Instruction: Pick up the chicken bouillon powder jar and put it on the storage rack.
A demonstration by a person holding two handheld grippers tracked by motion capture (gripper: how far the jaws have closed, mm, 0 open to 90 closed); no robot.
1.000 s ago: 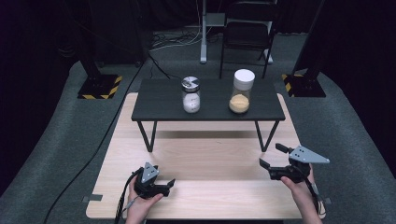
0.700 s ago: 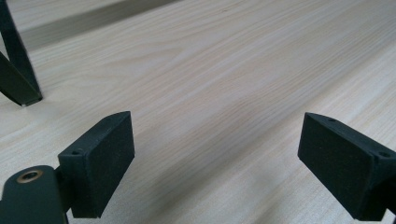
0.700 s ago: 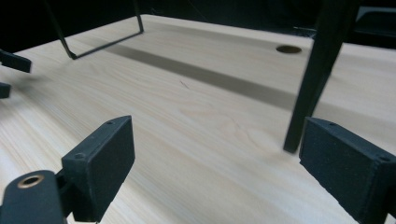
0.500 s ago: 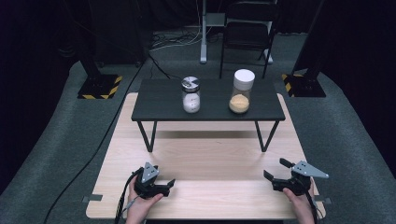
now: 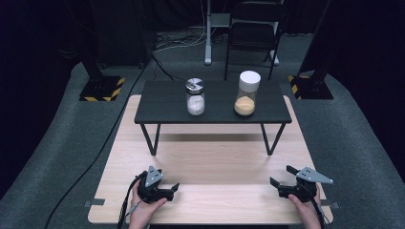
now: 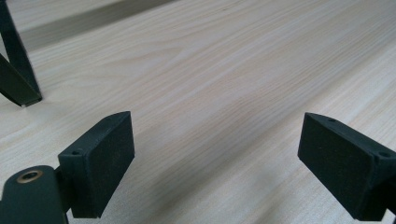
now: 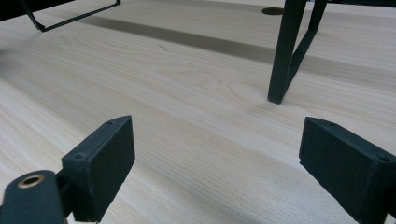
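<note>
Pale wood bench (image 5: 210, 162) lies under both our tongs. We hold the left tongs (image 5: 168, 191) and right tongs (image 5: 282, 178) low, jaws spread wide, pinching nothing. Well ahead, between them, a silver-lidded jar (image 5: 195, 97) and white-lidded jar (image 5: 247, 93) stand on a small black table (image 5: 157, 107).

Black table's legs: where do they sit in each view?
High view: legs under the black table, mid-frame.
Left gripper view: one leg's foot, upper left.
Right gripper view: one leg, upper right.
Shared landmark: the pale wood tabletop they stand on.
</note>
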